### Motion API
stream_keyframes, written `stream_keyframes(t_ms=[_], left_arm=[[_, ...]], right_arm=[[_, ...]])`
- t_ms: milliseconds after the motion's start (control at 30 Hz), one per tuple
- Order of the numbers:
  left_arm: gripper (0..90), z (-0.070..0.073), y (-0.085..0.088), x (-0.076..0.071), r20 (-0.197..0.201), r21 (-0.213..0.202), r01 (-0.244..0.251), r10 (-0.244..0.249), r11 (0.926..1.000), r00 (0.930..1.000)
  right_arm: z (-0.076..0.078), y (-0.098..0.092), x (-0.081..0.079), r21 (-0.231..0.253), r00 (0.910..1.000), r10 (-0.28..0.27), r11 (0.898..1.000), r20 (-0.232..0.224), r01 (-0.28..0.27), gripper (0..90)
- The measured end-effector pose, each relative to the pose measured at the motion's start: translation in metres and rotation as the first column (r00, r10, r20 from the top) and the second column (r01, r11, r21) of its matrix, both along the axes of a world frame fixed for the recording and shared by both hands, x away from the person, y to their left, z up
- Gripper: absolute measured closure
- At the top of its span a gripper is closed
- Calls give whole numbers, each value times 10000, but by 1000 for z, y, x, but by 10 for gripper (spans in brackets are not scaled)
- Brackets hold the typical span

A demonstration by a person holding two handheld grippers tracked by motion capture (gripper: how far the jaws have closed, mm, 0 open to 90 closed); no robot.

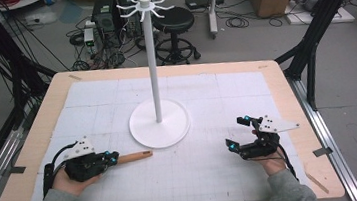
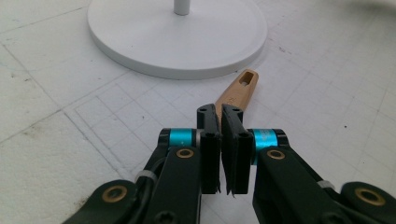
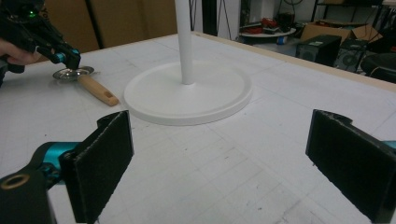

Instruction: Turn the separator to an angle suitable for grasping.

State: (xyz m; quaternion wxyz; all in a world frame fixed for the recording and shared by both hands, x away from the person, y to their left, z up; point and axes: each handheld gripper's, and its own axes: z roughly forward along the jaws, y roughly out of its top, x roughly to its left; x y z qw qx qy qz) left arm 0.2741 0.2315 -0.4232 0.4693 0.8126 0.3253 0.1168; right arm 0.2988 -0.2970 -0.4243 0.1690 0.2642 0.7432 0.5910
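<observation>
A utensil with a wooden handle [image 1: 134, 157] lies on the white mat, its handle end pointing toward the stand's round base [image 1: 169, 131]. My left gripper [image 1: 114, 159] is shut on the handle [image 2: 238, 91] near its head end. The right gripper view shows a round metal head [image 3: 72, 73] under the left gripper [image 3: 65, 57], at the end of the handle [image 3: 97, 90]. The white stand's pole [image 1: 152, 58] rises to a ring of hooks [image 1: 145, 4]. My right gripper [image 1: 236, 132] stands open at the right of the mat, jaws wide and nothing between them [image 3: 217, 126].
The stand's base [image 2: 177, 37] lies just beyond the handle tip. The wooden table edge [image 1: 300, 133] runs close to the right hand. Black frame posts [image 1: 311, 41] flank the table. A stool [image 1: 173, 23] and boxes stand on the floor beyond.
</observation>
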Motion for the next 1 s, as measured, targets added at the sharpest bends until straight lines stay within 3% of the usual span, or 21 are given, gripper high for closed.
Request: stream_keyframes(t_ms=[167, 300, 400, 433, 567, 600, 633, 700, 733, 767, 900, 1000], left_arm=[[789, 6, 6, 2, -186, 46, 351, -350, 9994, 9992], [720, 18, 15, 2, 54, 242, 717, -718, 9971, 9974], [608, 25, 21, 3, 126, 144, 1171, -1173, 9930, 9930], [608, 26, 22, 4, 204, 126, 1290, -1293, 9916, 9914], [413, 32, 23, 7, 248, 135, 1777, -1779, 9840, 9837], [413, 32, 22, 7, 161, 84, 1857, -1858, 9826, 9824], [336, 33, 21, 9, -1, 180, 1938, -1938, 9809, 9810], [310, 34, 18, 12, -193, 699, 1884, -1875, 9796, 9821], [263, 36, 15, 14, -192, 966, 2010, -2000, 9748, 9796], [242, 36, 15, 14, -192, 966, 2010, -2000, 9748, 9796], [194, 39, 11, 20, -782, 1041, 2478, -2405, 9632, 9675], [193, 40, 9, 23, -863, 1090, 2882, -2798, 9513, 9562]], right_arm=[[-1, -1, 2, 125, 9999, 66, 9999, -117, -64, 67], [-2, -1, 3, 197, 9996, 103, 9998, -247, -98, 67], [-2, -1, 3, 224, 9997, 123, 9997, -191, -118, 67], [-2, -1, 3, 194, 9998, 124, 9997, -158, -121, 67], [-1, 0, 2, 188, 9999, 65, 9998, -142, -63, 67], [-1, 0, 2, 188, 9999, 65, 9998, -142, -63, 67], [-2, 0, 3, 146, 9999, 47, 9999, -95, -46, 67], [-2, 0, 3, 181, 9999, 51, 9998, -108, -49, 67], [-2, 0, 4, 190, 9999, 89, 9998, -147, -86, 67], [-2, -1, 4, 218, 9998, 86, 9997, -155, -83, 67], [-2, -2, 5, 349, 9999, 75, 9994, -148, -69, 67], [-2, -1, 5, 359, 9998, 79, 9993, -157, -74, 67]])
